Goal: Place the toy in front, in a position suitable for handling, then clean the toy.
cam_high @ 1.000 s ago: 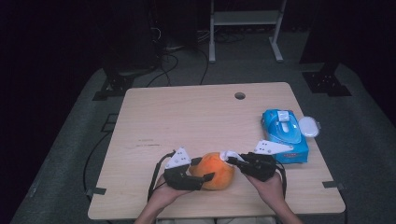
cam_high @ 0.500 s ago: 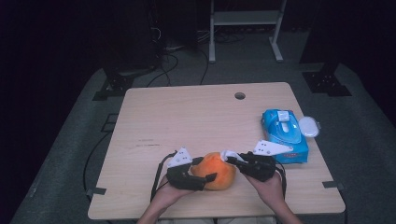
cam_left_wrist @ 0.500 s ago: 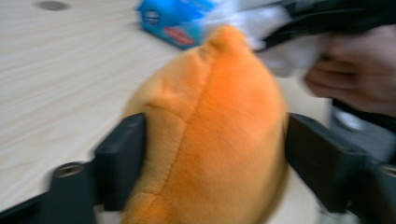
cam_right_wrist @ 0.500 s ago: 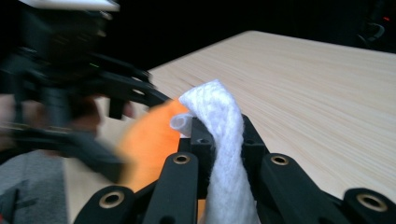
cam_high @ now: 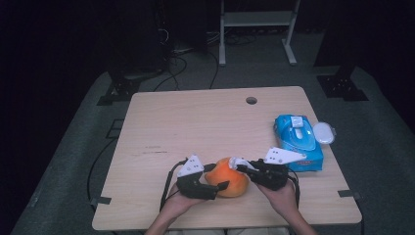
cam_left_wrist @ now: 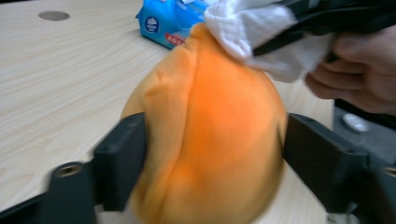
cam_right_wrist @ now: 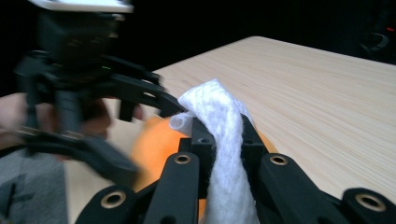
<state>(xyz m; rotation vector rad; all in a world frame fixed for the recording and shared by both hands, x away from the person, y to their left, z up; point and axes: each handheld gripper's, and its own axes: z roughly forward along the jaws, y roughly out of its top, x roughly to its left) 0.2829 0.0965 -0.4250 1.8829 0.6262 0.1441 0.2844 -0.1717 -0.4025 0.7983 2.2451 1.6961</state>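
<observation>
On the near part of the wooden table [cam_high: 195, 117], the left gripper [cam_high: 211, 180] has its jaws spread around an orange plush ball [cam_high: 228, 177]; they have just been opening, and in the left gripper view the ball [cam_left_wrist: 210, 140] sits between both jaws, touching them. Just right of the ball, the right gripper [cam_high: 243, 165] is clenched on a white wipe [cam_right_wrist: 223, 140] that rests against the ball's top. Further right lies a blue wet-wipe pack [cam_high: 299, 142].
</observation>
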